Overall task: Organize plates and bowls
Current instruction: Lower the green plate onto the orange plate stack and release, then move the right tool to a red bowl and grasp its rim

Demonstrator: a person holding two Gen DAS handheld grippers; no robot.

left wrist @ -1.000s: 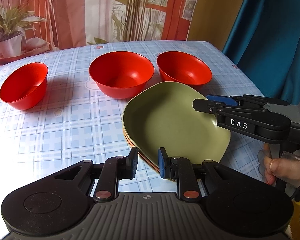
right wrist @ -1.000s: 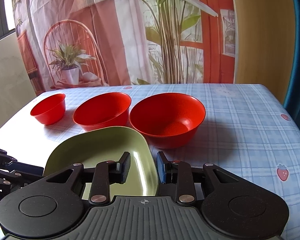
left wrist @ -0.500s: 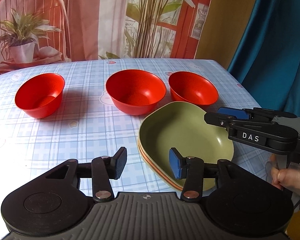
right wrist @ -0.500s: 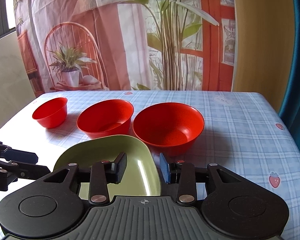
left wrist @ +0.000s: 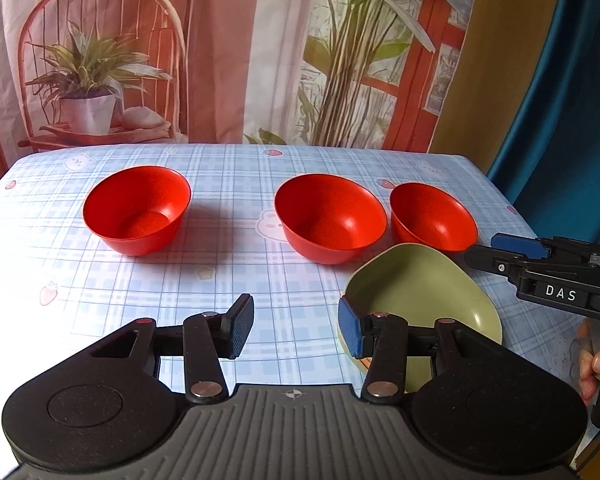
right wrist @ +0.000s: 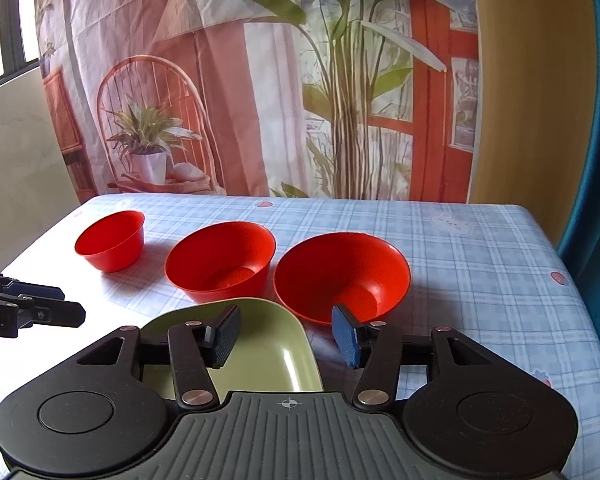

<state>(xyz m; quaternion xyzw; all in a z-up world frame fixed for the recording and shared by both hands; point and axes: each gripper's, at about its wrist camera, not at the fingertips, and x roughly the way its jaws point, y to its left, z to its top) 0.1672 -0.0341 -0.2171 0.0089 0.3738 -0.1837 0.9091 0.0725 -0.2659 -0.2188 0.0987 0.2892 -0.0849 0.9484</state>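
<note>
The square olive-green plate (left wrist: 424,296) lies on the blue checked tablecloth (left wrist: 228,280) just before three glossy red bowls (left wrist: 329,216), while left gripper (left wrist: 296,326) and right gripper (right wrist: 286,334) hover spread, empty.

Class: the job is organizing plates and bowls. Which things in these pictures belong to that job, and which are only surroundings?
Job:
left red bowl
middle red bowl
right red bowl
green plate, top of a stack
left gripper, open
right gripper, open

Surroundings:
checked tablecloth
printed plant backdrop
blue curtain
</note>
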